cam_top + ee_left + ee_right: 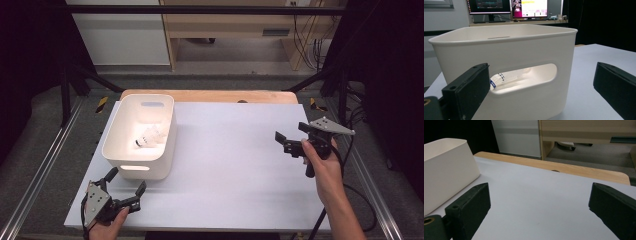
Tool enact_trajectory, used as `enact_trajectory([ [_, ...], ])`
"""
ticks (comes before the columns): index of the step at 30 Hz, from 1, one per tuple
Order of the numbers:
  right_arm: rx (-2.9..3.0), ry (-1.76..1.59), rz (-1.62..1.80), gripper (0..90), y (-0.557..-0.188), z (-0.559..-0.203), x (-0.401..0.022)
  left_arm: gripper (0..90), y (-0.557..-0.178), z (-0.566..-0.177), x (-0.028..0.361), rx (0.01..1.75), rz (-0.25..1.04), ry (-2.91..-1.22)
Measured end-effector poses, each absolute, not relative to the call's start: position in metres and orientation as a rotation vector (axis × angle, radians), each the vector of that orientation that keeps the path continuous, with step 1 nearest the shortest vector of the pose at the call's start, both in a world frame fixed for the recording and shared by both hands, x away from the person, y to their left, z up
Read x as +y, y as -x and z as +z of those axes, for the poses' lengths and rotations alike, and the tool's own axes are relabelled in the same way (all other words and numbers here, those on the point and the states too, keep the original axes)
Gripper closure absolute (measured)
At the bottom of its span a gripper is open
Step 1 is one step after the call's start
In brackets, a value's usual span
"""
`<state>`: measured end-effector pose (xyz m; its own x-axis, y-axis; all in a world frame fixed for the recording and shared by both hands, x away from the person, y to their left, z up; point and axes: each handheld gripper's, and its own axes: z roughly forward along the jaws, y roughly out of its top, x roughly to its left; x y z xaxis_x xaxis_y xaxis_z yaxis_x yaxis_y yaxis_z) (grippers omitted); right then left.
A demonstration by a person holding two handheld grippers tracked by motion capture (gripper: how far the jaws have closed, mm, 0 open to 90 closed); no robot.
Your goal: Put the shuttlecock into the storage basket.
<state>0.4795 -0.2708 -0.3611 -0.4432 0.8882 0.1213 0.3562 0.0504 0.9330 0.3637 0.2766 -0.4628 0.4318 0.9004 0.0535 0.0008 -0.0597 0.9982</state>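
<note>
Left gripper (126, 189), lower left of the high view: mine, jaws spread wide, holding nothing, hovering just short of the near wall of the white bin (111, 146). In the left gripper view the bin's near wall (529, 47) stands between the two black jaws, its handle slot facing me.

Right gripper (291, 137), right of the high view: mine, jaws likewise wide apart and empty, held above bare bench, well apart from the bin. Its own view looks along the bench (534, 202) with the bin wall (446, 172) at the left edge of the frame.

Shuttlecock (148, 138): white, lying on the floor of the bin, seen from above at centre left of the high view and again through the handle slot (499, 79), where a blue band shows on it. Whether more than one lies there I cannot tell.

Bench (235, 175): white sheet, wooden edge along the far side.

Status, as I judge it: the shuttlecock is already in the bin and nothing loose lies on the bench, so the placing looks finished; what remains, if anything, would be handling the bin itself.
</note>
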Motion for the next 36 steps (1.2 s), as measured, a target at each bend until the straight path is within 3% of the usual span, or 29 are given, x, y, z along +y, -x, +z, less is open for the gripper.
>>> enact_trajectory([
  [36, 1.737, -1.168, 1.405, 3.9, -0.414, -0.422, -0.289, 0.6, -0.363, -0.464, 0.28, 0.857, 0.891, -1.431],
])
